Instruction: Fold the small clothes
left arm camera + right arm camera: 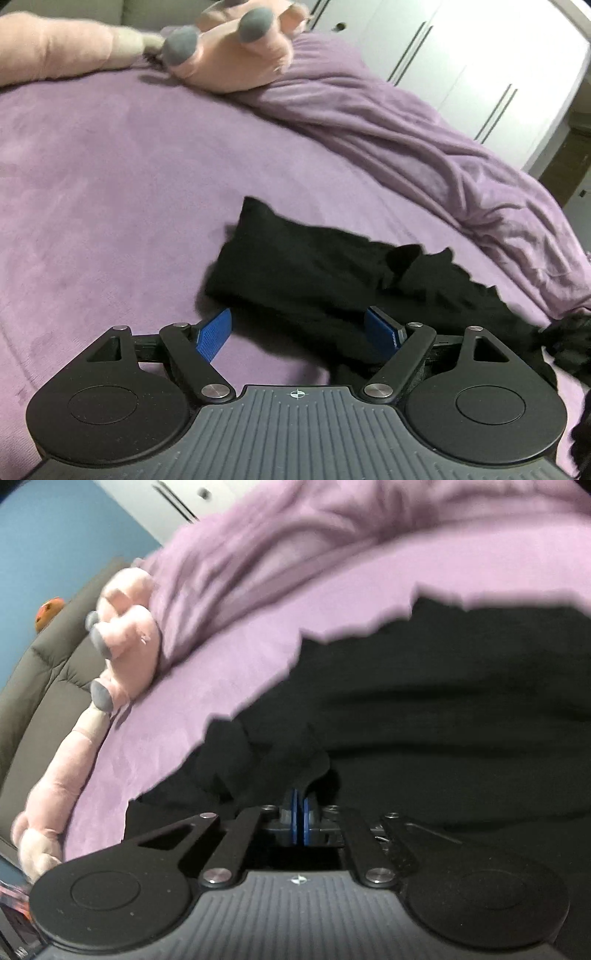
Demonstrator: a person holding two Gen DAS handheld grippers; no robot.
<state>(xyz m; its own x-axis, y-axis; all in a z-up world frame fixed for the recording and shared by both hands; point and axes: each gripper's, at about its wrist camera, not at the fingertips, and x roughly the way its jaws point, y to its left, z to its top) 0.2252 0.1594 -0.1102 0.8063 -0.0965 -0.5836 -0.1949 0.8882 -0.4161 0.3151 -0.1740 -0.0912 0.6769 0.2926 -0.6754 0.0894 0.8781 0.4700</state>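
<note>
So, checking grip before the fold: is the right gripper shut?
Shut: the right gripper has its jaws pressed together on the black garment.

Black garment (332, 273) of thin, soft fabric, lying crumpled and partly folded on purple bedding, one squared end pointing away, jagged rumpled edges toward the right, a small fold raised near the middle (424, 709)

Bare purple bed (92, 177) is lying open ahead-left of my left claw (301, 332). Rumpled blanket (406, 140) is blocking the right side, pink plush toy (236, 55) is sitting at the far edge.
</note>
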